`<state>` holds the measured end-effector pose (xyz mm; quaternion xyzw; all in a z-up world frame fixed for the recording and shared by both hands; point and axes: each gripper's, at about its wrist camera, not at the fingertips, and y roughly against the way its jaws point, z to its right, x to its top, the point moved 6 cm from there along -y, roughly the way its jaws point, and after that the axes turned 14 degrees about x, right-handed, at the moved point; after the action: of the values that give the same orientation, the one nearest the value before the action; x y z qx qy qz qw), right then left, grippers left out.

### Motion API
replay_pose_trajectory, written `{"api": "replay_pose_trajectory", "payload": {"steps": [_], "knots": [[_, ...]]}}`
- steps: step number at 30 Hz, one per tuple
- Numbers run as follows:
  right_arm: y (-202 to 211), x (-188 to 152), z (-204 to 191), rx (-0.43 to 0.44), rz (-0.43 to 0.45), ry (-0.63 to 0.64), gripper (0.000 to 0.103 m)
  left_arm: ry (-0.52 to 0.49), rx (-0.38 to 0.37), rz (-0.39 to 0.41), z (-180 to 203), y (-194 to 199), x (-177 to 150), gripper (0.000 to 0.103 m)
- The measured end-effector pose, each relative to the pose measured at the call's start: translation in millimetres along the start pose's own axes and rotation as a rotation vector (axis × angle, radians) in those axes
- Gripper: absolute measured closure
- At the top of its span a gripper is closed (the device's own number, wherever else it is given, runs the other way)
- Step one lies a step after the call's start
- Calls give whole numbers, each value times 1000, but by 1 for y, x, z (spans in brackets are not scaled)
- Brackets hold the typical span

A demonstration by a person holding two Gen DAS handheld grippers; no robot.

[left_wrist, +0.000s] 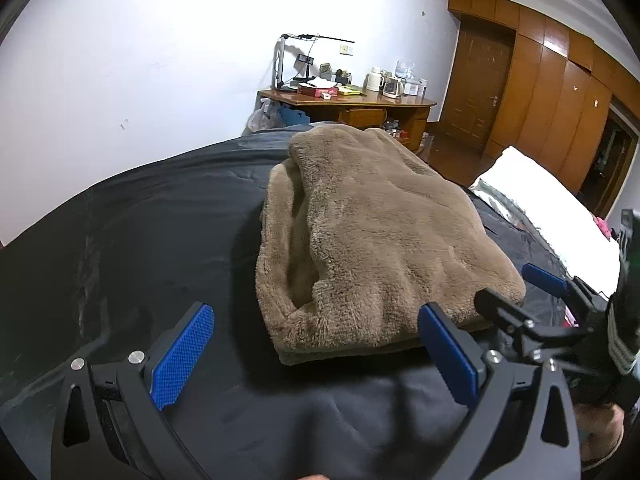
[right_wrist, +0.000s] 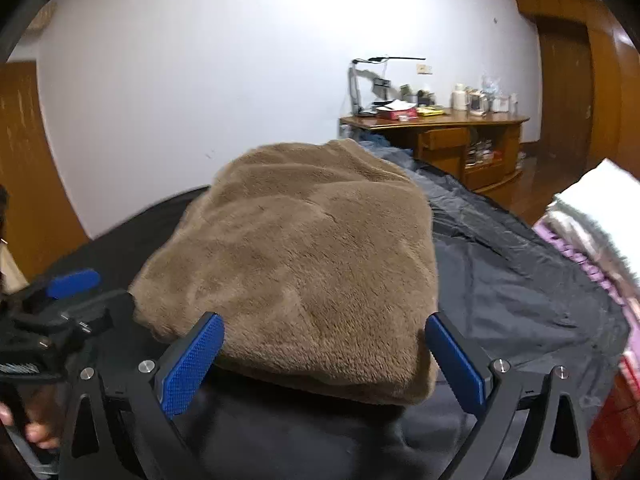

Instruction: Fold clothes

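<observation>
Garment: your brown fleece garment (left_wrist: 372,240) lies folded into a thick, roughly square bundle on the dark bedcover (left_wrist: 160,240); in the left wrist view a loose fold shows along its left side; the near edge faces you
Left gripper: your left gripper (left_wrist: 316,356) is spread wide with nothing between the blue pads (left_wrist: 182,356); it sits just short of the bundle's near edge, over bare bedcover; the right-hand pad stands close to the near right corner of the fleece, and you cannot tell whether it touches
Right gripper: your right gripper (right_wrist: 324,364) is also released, jaws wide apart and gripping nothing; the bundle's near edge lies between the two pads, with the left pad (right_wrist: 192,364) against the fleece's lower edge
Each other: each gripper shows in the other's view, yours on the left (right_wrist: 60,312) close beside the bundle's near left corner
Surroundings: a wooden desk (left_wrist: 360,104) with kettles and small clutter stands beyond the bed against the white wall (left_wrist: 160,60); wooden wardrobes (left_wrist: 560,92) on the right; a stack of pale folded textiles (right_wrist: 600,216) at the bed's right edge
</observation>
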<state>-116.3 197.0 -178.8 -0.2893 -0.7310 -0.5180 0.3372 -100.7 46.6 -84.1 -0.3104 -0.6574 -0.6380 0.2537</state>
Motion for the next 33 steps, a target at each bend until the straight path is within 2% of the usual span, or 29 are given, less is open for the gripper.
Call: {"api": "replay_pose_trajectory", "payload": {"steps": [3, 21, 33], "knots": [[-2, -2, -3, -33, -6, 11, 1, 7, -1, -10, 0, 0, 1, 1], [5, -8, -15, -26, -12, 24, 1, -31, 25, -10, 13, 0, -4, 1], [9, -3, -24, -66, -8, 65, 1, -8, 43, -16, 8, -1, -3, 1]]}}
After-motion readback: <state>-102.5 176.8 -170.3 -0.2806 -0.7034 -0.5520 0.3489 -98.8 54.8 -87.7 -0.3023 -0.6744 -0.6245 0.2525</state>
